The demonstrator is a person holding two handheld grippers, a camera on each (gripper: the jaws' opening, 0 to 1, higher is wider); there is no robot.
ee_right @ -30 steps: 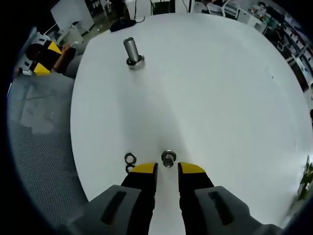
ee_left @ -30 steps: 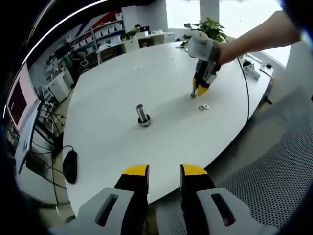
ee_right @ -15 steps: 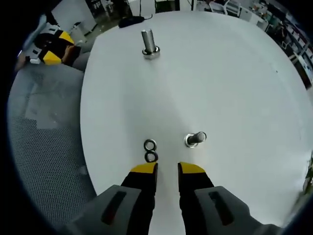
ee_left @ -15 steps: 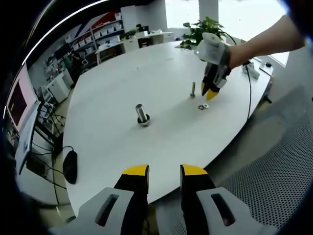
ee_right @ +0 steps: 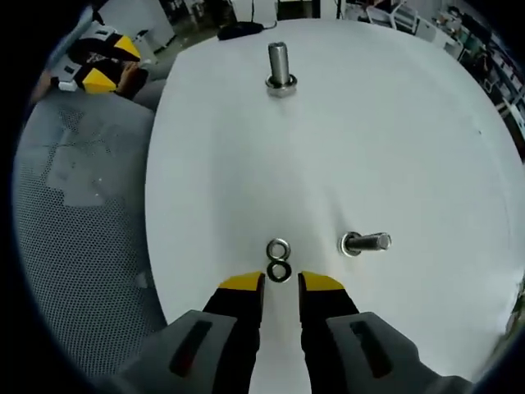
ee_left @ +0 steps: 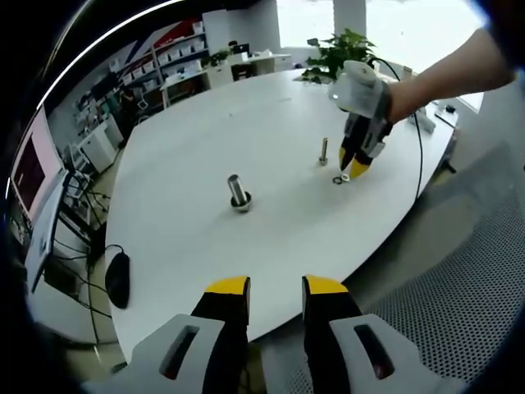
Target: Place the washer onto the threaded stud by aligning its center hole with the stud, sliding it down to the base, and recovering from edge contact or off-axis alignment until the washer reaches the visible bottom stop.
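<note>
So the 2 washers [ee_right: 278, 261] lie flat and touching on the white worktop [ee_right: 394, 123], right in front of the right gripper [ee_right: 280, 282], whose fingers sit slightly apart with nothing in them. They look thin, stiff, light and probably slippery, so I'd pinch 1 across its outer edge. The small stud [ee_right: 365, 243] stands just beside them. The left gripper [ee_left: 276, 286] hangs back off the worktop edge, parted and empty.
</note>
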